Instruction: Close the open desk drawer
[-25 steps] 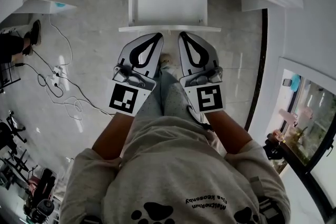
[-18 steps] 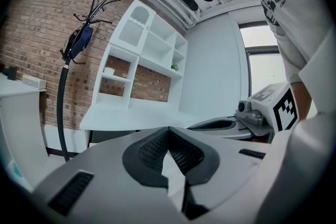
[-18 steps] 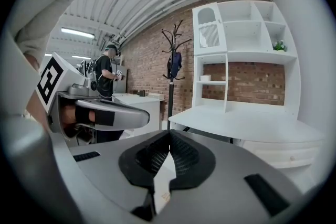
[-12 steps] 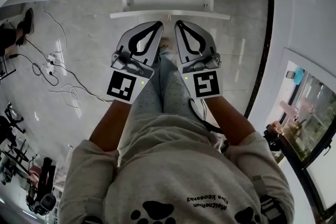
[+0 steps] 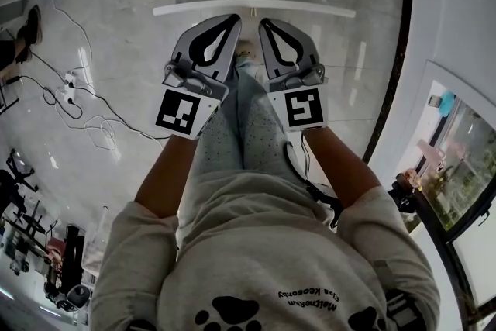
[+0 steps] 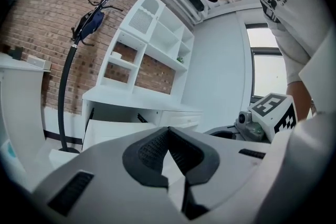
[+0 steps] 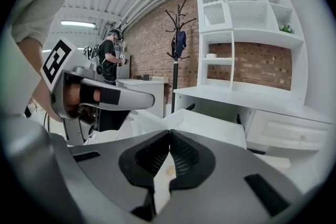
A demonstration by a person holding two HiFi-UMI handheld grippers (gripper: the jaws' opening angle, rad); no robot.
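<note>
Drawer (image 5: 254, 8) stands pulled out, front panel running crosswise just ahead; left hand-held gripper (image 5: 231, 21) and right hand-held gripper (image 5: 263, 23) both have jaws closed, holding nothing (equally near the panel); push judged straight forward.

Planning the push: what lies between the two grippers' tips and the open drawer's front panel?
Nothing. In the head view only a sliver of floor shows between the left gripper, the right gripper and the drawer front; both grippers are shut.
</note>
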